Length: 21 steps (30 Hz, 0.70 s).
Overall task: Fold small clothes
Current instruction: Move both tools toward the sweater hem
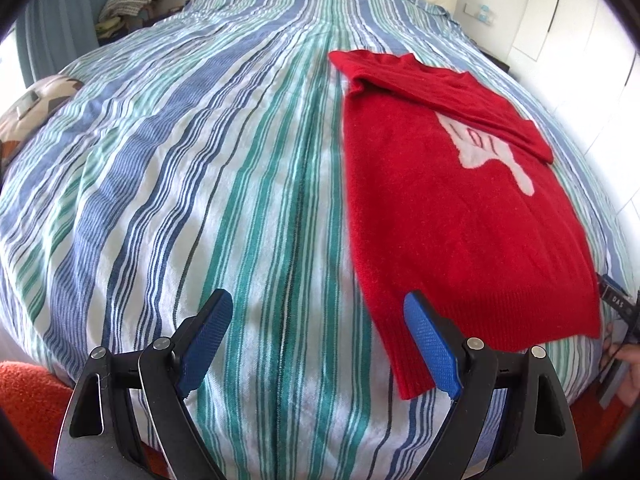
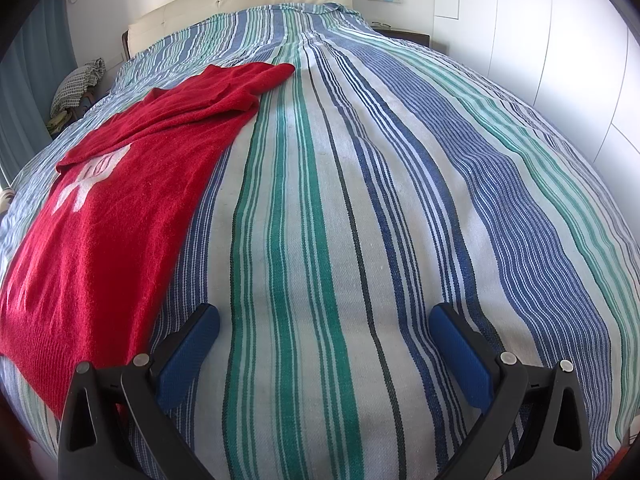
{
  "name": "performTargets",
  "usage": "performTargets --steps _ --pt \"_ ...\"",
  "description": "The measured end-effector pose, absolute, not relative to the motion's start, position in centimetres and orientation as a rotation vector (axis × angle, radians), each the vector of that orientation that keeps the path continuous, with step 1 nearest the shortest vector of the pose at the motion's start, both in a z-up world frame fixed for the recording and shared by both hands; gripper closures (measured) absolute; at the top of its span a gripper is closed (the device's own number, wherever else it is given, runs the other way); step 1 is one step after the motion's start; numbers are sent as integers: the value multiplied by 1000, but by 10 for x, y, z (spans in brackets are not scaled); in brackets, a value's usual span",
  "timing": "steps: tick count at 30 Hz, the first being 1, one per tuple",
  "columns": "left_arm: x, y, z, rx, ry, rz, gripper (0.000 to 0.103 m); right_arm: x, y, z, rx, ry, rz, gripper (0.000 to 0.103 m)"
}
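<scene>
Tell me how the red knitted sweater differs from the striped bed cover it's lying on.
The red knitted sweater is one solid colour with a white motif; the striped blue, green and white bed cover is patterned all over. The sweater is small and fuzzy, with one sleeve folded across it; the cover is a smoother weave and spans the bed. Both lie flat, and neither is gripped.

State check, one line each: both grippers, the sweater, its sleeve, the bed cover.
Left gripper: open, holding nothing, its right finger over the sweater's hem corner.
Right gripper: open, holding nothing, over bare bed cover beside the sweater.
Red sweater: lying flat, partly folded.
Sleeve: folded across the chest, partly covering the white design.
Striped bed cover: spread over the bed, lightly wrinkled.
</scene>
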<state>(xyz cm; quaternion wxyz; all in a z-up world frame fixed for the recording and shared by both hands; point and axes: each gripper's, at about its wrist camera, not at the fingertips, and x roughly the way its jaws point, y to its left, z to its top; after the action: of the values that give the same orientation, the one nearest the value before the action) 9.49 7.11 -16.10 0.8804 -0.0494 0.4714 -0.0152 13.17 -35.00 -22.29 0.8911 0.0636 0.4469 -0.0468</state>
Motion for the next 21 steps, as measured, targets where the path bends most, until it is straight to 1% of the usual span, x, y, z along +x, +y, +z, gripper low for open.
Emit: performTargets --steps 9,12,14,17,21 --pt "95 73 -162 -147 1001 -55 14 132 -350 -222 127 932 -96 0" --pt "94 80 -161 -194 1002 -66 14 137 -353 -215 119 989 -58 0" --pt "93 83 -160 -224 1001 -83 14 137 -361 -202 175 1019 -30 0" --pt "93 81 -162 -264 1022 -147 14 123 -375 -174 346 1002 12 0" --pt "91 57 -162 -217 1046 -247 14 104 -366 -161 528 1047 148 2"
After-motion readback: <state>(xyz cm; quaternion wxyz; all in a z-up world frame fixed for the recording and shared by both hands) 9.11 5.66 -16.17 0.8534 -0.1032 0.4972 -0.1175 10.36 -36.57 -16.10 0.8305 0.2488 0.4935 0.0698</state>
